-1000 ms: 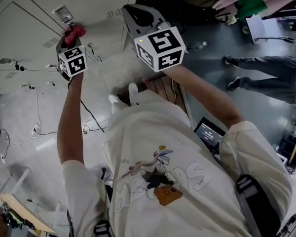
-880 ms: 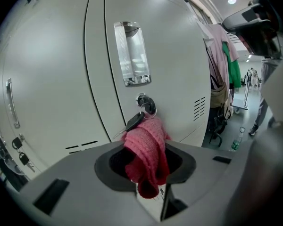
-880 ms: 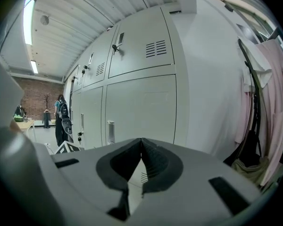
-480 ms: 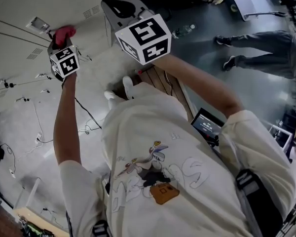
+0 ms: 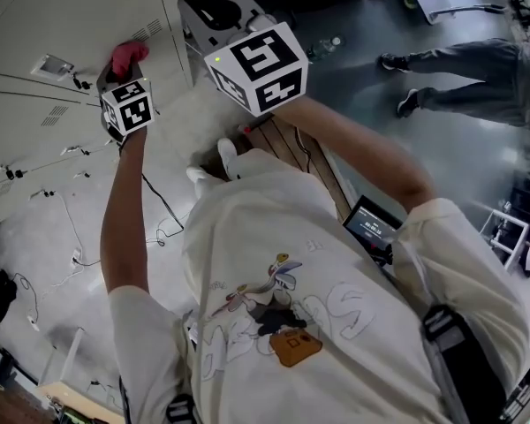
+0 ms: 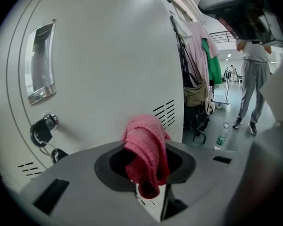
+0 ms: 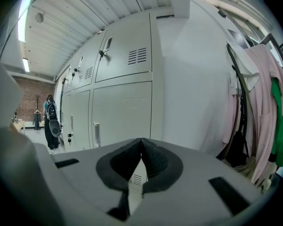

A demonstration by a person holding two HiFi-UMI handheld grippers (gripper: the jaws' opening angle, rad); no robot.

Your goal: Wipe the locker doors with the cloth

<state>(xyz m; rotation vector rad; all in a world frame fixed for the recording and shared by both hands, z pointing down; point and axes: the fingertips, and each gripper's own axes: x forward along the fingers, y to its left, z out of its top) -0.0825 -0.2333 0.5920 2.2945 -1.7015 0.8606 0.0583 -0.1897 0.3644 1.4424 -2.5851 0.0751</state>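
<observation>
Checker: Progress on the doors is to be judged. What is gripped, and where?

Operator: Pink cloth (image 6: 146, 149) is clamped in the jaws of the left gripper (image 6: 145, 171), with a fold draped over them. It is held up at the pale locker door (image 6: 99, 65), near the vent slots (image 6: 165, 113) by that door's right edge. Contact with the metal cannot be confirmed. The right gripper (image 7: 141, 149) is raised beside it, jaws closed together on nothing.

Checker: How much is counted as done?

Operator: No streak or damp patch is shown, so wiped metal cannot be told from unwiped. Wiping is judged to be under way on this one door. The other locker doors (image 7: 122, 109), seen in the right gripper view, are judged as left to do.

Checker: What room is given for strokes?

Operator: Flat panel is offered leftward until the recessed handle (image 6: 40, 62) and the keyed lock (image 6: 42, 128) are met, and the cloth could be snagged on the key there. Rightward, the cabinet's corner is reached almost at once, and hung clothes (image 6: 203, 51) are found near beyond it.
</observation>
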